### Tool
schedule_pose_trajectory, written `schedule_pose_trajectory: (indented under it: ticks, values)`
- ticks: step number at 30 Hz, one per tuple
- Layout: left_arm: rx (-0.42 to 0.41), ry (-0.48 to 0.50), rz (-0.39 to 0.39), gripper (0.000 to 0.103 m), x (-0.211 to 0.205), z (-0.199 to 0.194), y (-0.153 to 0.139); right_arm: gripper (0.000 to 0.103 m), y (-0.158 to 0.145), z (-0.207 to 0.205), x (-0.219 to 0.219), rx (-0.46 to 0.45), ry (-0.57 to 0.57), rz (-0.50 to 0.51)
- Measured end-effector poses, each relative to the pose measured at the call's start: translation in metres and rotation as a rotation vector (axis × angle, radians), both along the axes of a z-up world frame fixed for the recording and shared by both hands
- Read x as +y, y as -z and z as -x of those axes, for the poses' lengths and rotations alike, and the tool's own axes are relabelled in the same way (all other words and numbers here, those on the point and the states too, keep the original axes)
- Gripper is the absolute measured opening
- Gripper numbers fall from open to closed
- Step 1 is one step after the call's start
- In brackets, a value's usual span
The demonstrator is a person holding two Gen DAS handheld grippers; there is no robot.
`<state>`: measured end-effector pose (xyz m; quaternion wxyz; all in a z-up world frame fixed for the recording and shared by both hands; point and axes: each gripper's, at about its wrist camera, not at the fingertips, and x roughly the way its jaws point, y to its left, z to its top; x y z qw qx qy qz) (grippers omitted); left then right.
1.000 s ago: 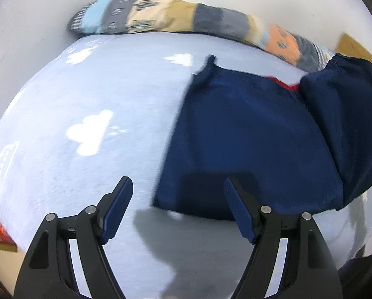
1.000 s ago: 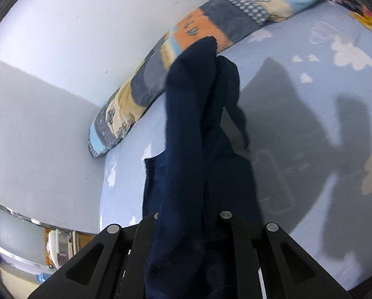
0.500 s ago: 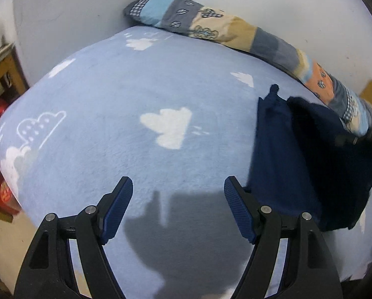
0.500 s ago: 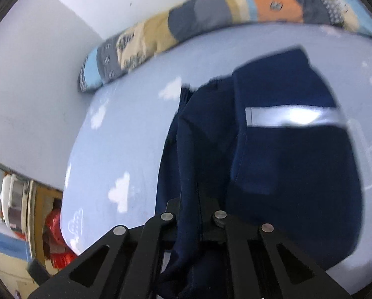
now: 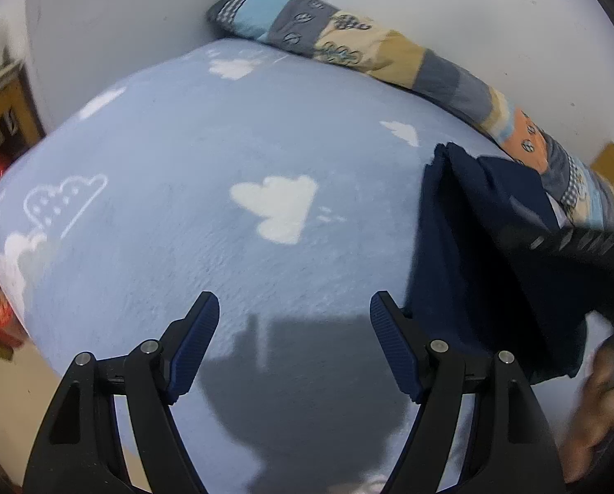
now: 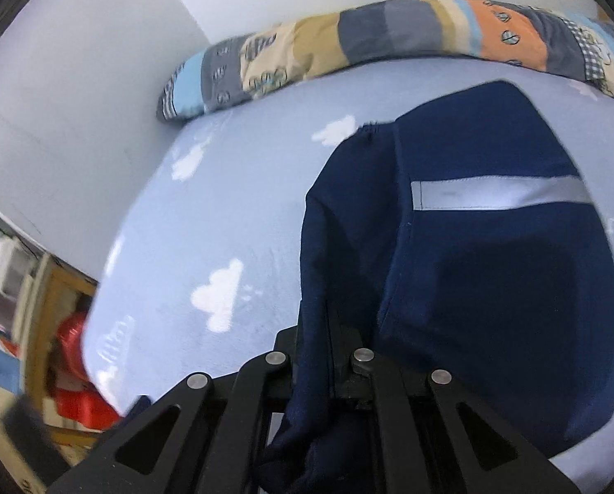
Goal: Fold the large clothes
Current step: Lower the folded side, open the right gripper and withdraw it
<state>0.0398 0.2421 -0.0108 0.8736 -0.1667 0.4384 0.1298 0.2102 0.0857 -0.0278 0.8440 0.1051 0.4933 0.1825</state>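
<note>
A navy blue garment (image 6: 492,271) with a pale reflective stripe (image 6: 496,193) lies folded over on the light blue cloud-print bed (image 6: 224,214). My right gripper (image 6: 327,354) is shut on a bunched edge of that garment, which hangs down between its black arms. In the left wrist view the same garment (image 5: 459,255) sits at the right, with the right gripper's black body (image 5: 570,243) over it. My left gripper (image 5: 294,321) stands open over bare bedding, left of the garment, with nothing between its blue pads (image 5: 195,341).
A long patchwork bolster (image 5: 389,53) runs along the white wall at the bed's far edge. A wooden shelf and red things (image 6: 76,378) stand beyond the bed's left side. A person's hand (image 5: 595,403) shows at the lower right.
The right gripper swung the lifted garment over and down onto the bed, folding it so the stripe shows. The left gripper slid left off the garment onto bare bedding, then held still.
</note>
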Motion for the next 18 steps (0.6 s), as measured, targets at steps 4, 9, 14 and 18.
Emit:
schedule_pose_trajectory:
  ticks: [4, 9, 14, 18]
  values:
    - [0.008, -0.012, 0.010, 0.076, 0.004, 0.001, 0.003, 0.006, 0.037, -0.001, 0.010, 0.075, 0.005, -0.037]
    - [0.009, 0.006, -0.002, 0.076, 0.000, -0.003, 0.002, 0.006, 0.062, -0.002, 0.024, 0.080, -0.017, 0.052]
    - [0.011, 0.014, 0.004, 0.076, -0.004, -0.006, 0.002, 0.037, 0.063, -0.001, 0.028, 0.059, -0.091, 0.049]
    - [-0.007, 0.009, 0.009, 0.076, -0.005, -0.004, -0.001, 0.048, 0.033, 0.012, 0.025, 0.051, -0.243, -0.037]
